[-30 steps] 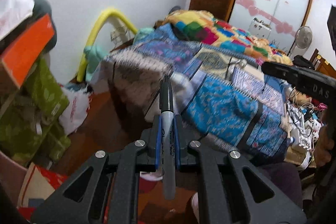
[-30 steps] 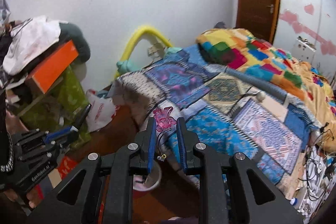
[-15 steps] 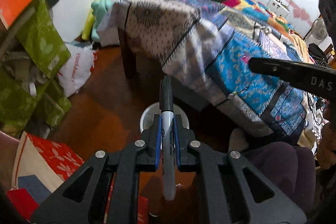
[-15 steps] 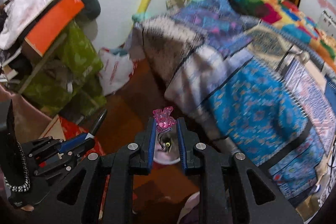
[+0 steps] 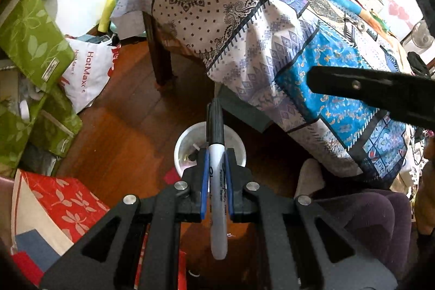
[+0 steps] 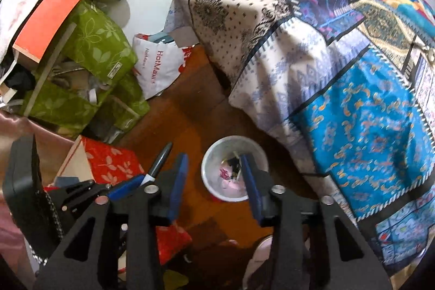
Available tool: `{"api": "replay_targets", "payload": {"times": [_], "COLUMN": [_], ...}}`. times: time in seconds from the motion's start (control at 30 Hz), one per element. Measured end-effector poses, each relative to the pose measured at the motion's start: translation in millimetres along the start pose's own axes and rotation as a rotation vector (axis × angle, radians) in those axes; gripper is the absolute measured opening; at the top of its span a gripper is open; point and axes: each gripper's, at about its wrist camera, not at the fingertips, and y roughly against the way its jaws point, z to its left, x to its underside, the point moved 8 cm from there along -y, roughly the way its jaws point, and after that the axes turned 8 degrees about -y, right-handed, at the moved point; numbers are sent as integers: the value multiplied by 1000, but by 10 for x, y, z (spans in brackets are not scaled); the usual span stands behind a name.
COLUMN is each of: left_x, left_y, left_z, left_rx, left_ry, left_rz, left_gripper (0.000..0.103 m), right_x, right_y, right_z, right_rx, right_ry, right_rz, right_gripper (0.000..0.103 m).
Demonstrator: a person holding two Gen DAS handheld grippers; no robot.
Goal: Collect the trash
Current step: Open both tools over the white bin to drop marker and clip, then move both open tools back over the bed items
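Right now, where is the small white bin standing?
The white bin stands on the wooden floor beside the hanging edge of the patchwork bedcover, low at centre in both wrist views, just beyond the open right gripper.

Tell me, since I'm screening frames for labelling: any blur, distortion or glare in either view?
Left wrist: sharp, strong fisheye bending at the edges, window glare top right, marker crisp. Right wrist: the white bin is slightly soft, its contents hard to read; same fisheye curve.

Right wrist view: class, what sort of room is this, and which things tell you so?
Most likely a lived-in bedroom: a bed under a patchwork quilt, a wooden floor, and bags piled by the wall.
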Motion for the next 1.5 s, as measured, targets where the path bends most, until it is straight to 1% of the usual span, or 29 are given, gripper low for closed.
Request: {"api": "replay_targets", "payload": {"times": [0.1, 0.13, 0.17, 0.2, 0.23, 0.37, 0.5, 0.63, 0.83, 0.93, 1.1, 1.3, 1.37, 1.5], "left_x": [-123, -146, -180, -215, -239, -285, -310, -347, -461, -561, -752, -1037, -1160, -1359], "left_y": [-70, -86, -104, -111, -108, -48, 161, 432, 922, 1192, 1539, 1770, 1817, 1840], "left_z": [-59, -74, -77, -72, -71, -91, -146, -218, -417, -591, -904, -1368, -1552, -1893], "left_rx": [17, 19, 12, -9, -18, -6, -24, -44, -74, -79, -79, -66, -56, -26], "left_ry": [4, 5, 5, 9, 13, 30, 16, 2, -36, -65, -111, -170, -195, -228], "left_rz": [7, 11, 12, 6, -1, -14, -54, -104, -202, -265, -355, -428, -449, -469], "left_gripper": [12, 20, 32, 37, 39, 39, 39, 39, 39, 39, 39, 39, 41, 43], "right_x": [-52, -61, -57, -64, -80, -64, -49, -19, 27, 40, 21, -36, -67, -122], "right_y": [52, 69, 112, 144, 166, 302, 436, 630, 1026, 1283, 1676, 2198, 2392, 2660], "right_z": [-94, -125, -154, -178, -198, -270, -342, -387, -434, -477, -638, -915, -1024, -1225], "right_rx": [17, 24, 33, 40, 45, 60, 69, 76, 84, 98, 125, 142, 149, 144], "right_ry": [-2, -2, 1, 4, 7, 17, 18, 24, 42, 58, 41, 2, -19, -46], "right_rz": [-17, -25, -36, -45, -51, -78, -102, -140, -224, -287, -385, -508, -560, -621], "right_gripper": [40, 40, 40, 40, 40, 40, 40, 40, 40, 40, 40, 40, 40, 40]}}
